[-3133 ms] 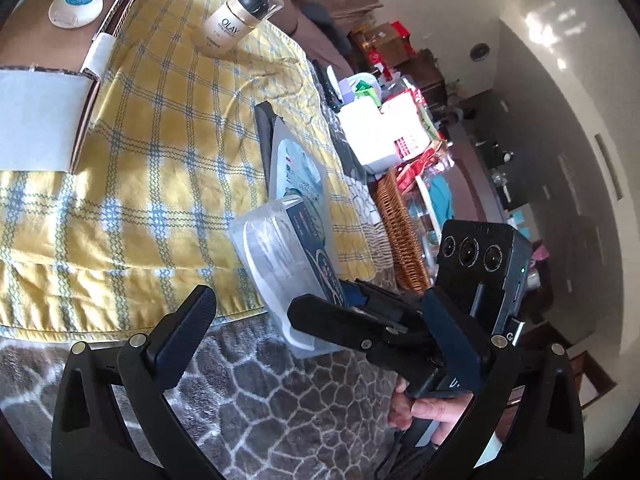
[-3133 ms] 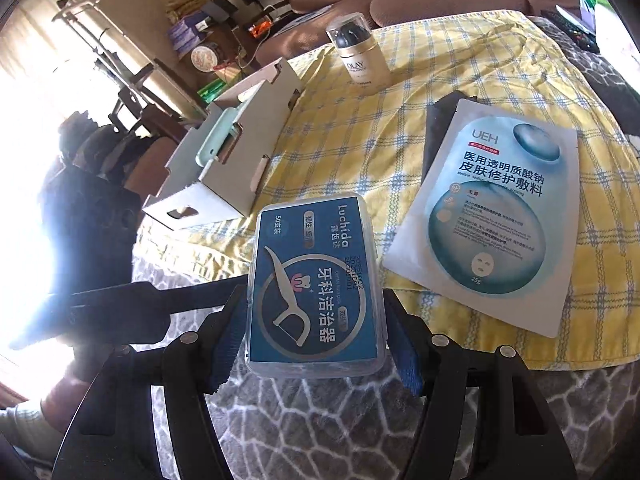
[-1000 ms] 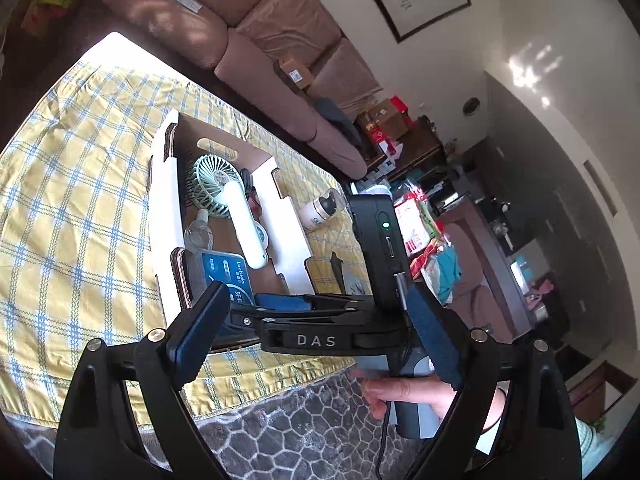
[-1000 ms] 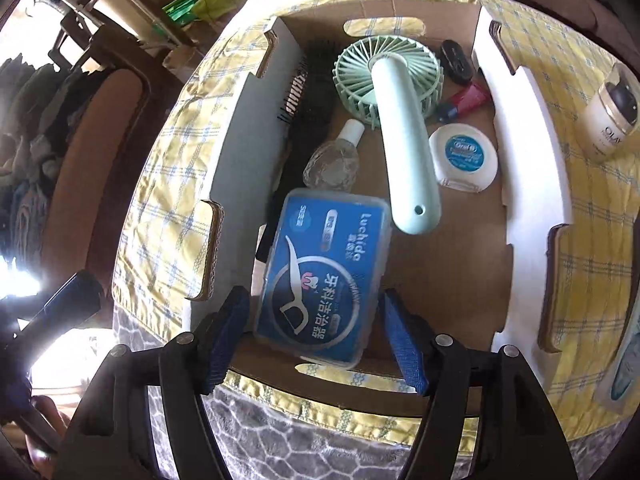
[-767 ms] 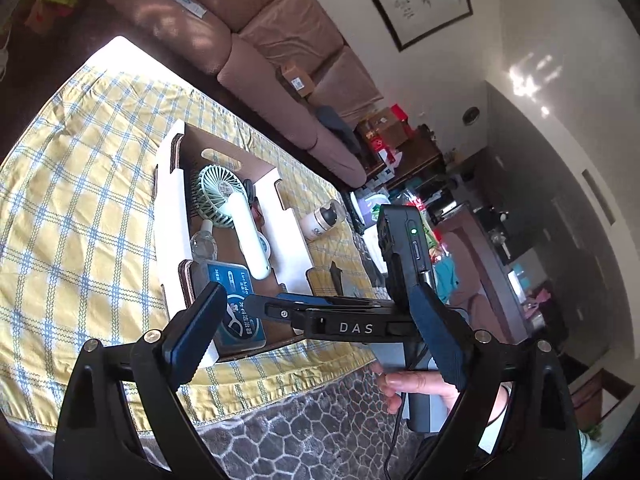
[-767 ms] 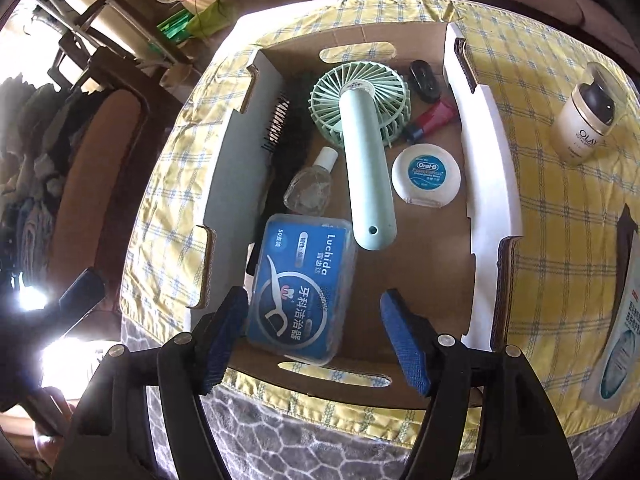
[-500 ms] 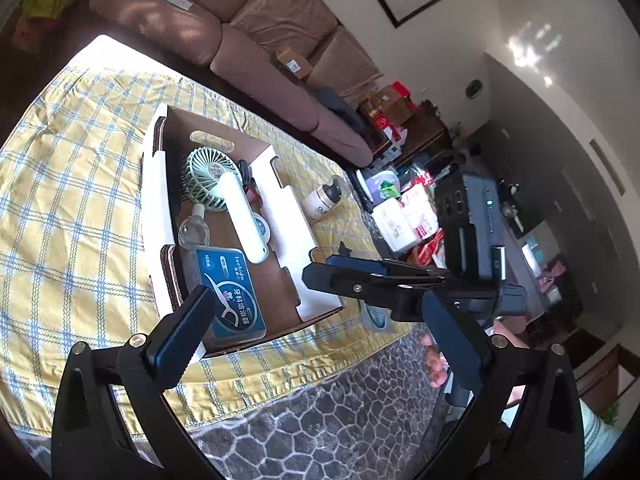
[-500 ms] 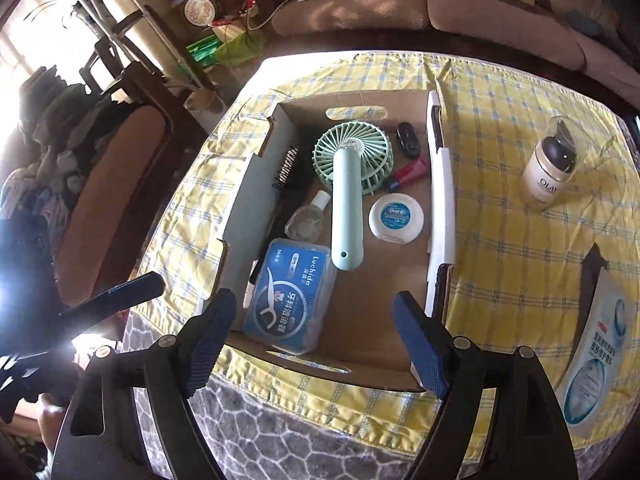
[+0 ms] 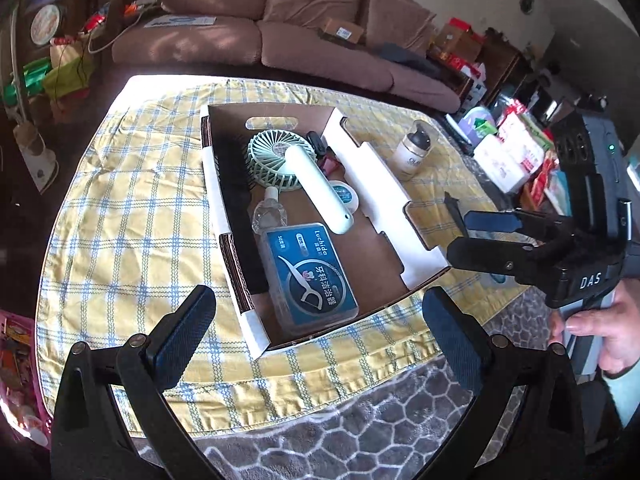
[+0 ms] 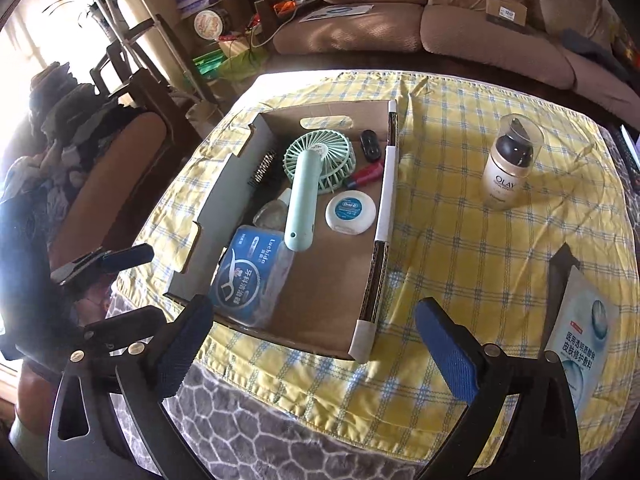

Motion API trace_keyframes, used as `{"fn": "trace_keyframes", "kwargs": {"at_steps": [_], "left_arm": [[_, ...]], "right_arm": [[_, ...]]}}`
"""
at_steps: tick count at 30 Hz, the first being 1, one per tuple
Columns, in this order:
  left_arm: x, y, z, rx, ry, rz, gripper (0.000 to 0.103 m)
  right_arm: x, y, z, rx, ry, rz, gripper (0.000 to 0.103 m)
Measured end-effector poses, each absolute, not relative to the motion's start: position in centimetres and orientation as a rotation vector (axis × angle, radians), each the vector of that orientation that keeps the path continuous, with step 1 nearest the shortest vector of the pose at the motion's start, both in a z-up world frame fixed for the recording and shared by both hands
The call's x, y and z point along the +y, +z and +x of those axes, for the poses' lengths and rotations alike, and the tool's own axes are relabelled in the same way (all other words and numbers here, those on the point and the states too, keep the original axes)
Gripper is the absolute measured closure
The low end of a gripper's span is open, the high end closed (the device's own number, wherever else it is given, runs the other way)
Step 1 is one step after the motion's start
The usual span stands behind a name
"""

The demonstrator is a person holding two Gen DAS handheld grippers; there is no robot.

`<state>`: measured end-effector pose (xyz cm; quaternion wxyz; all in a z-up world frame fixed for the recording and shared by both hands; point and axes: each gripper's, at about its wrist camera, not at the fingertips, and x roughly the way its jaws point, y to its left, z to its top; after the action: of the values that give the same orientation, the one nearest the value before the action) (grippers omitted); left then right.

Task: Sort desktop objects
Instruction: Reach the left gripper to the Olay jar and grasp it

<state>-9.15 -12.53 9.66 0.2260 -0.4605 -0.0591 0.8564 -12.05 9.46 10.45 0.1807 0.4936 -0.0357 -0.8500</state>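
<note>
On the yellow-checked worktop [image 10: 460, 264], the blue rectangular floss-pick box [image 10: 250, 276] lies in the brown cardboard tray [image 10: 382, 208], sorted with the toiletries, as the right gripper [image 10: 316, 344], fingers just spread apart and empty, hovers over the tray's near edge, left gripper [image 9: 316, 334] likewise wide.

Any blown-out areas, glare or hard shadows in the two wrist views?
Right wrist: window side at far left is blown out; Olay bottle casts a hard shadow on the cloth. Left wrist: far table edge is overexposed; cardboard box left inner wall in deep shadow. Both: fisheye bending, dark corners.
</note>
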Motion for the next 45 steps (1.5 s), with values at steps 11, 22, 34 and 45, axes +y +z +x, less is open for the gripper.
{"fn": "trace_keyframes", "kwargs": {"at_steps": [11,22,34,45], "left_arm": [[-9.1,11.3,-9.0,-0.056,2.411,-1.285,0.000],[-0.7,12.9,-13.5,0.069,2.294,-1.206,0.000],[11.9,12.2,-26.4,0.170,2.182,-1.239,0.001],[14.9,8.1,-29.5,0.240,2.208,-1.251,0.003]], "right_arm": [[13.7,11.6,-10.3,-0.092,-2.455,1.341,0.000],[24.1,11.9,-12.8,-0.306,-2.564,1.286,0.000],[28.7,8.7,-16.4,-0.164,-2.648,1.217,0.003],[28.9,5.1,-19.4,-0.334,-2.617,1.166,0.003]]}}
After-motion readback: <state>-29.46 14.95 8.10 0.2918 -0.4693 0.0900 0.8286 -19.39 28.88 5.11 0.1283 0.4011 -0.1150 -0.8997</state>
